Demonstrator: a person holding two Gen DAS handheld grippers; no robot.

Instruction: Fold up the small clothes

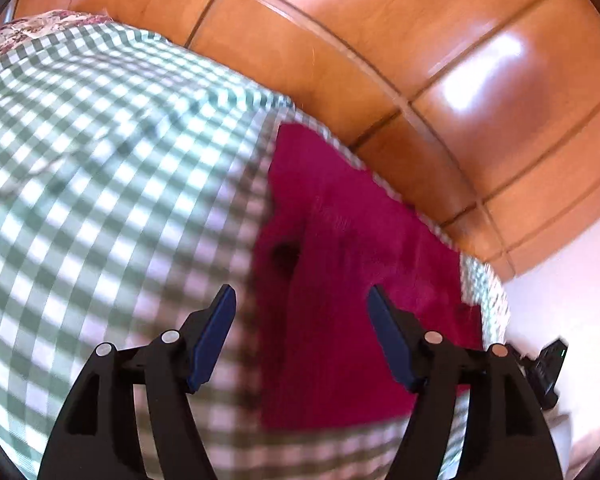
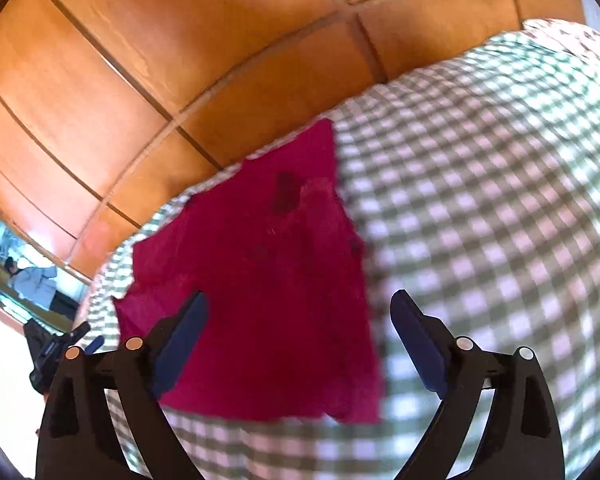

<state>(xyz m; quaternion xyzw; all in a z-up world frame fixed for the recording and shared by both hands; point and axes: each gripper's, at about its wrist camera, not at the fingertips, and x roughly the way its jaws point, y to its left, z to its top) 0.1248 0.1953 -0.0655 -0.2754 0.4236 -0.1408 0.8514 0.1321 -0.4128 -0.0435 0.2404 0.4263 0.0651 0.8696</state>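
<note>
A green-and-white checked cloth (image 1: 100,184) covers the desk, its squares smeared by motion blur in both wrist views. On it lies a small magenta garment (image 1: 340,264), spread flat and close to the desk's far edge, where the cloth ends against the floor. In the right wrist view the same garment (image 2: 260,280) shows a darker patch near its far end and an uneven edge on the side toward the floor. The left gripper (image 1: 301,300) has its jaws spread with nothing between them; they hang above the garment's near side and the checked cloth beside it. The right gripper (image 2: 299,312) likewise has its jaws spread wide and empty, above the garment's near part. Beyond the desk's edge the floor (image 1: 420,40) is large glossy terracotta tiles with dark grout lines, catching bright patches of light. A floral patterned fabric (image 1: 28,28) shows at the desk's far corner. In the right wrist view a pale wall and a low glass pane (image 2: 24,276) with reflections sit at the floor's edge.
</note>
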